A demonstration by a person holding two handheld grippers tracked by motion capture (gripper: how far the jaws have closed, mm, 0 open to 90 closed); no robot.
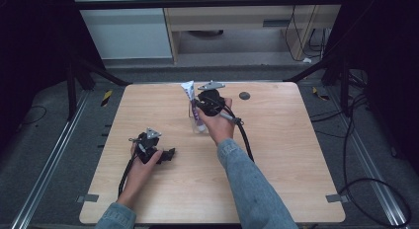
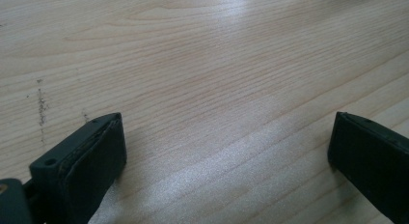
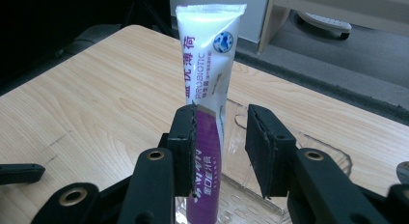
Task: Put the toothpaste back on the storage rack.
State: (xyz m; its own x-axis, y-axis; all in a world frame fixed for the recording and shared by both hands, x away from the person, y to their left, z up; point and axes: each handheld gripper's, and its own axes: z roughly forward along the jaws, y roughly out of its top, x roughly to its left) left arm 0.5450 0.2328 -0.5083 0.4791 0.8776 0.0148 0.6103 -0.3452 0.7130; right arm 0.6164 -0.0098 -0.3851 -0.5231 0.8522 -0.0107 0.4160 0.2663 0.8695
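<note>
A white and purple toothpaste tube stands upright, crimped end up, in a clear plastic cup near the far middle of the wooden table. My right gripper straddles the tube's lower half. Its left pad lies against the tube, while a gap shows between the tube and the right pad, so the jaws stand open. In the high view the right gripper is at the tube and cup. My left gripper rests on the table near the front left, open, with bare wood between its jaws.
A small dark round disc lies on the table right of the cup. Black frame struts and cables flank the table. A wooden cabinet stands beyond the far edge.
</note>
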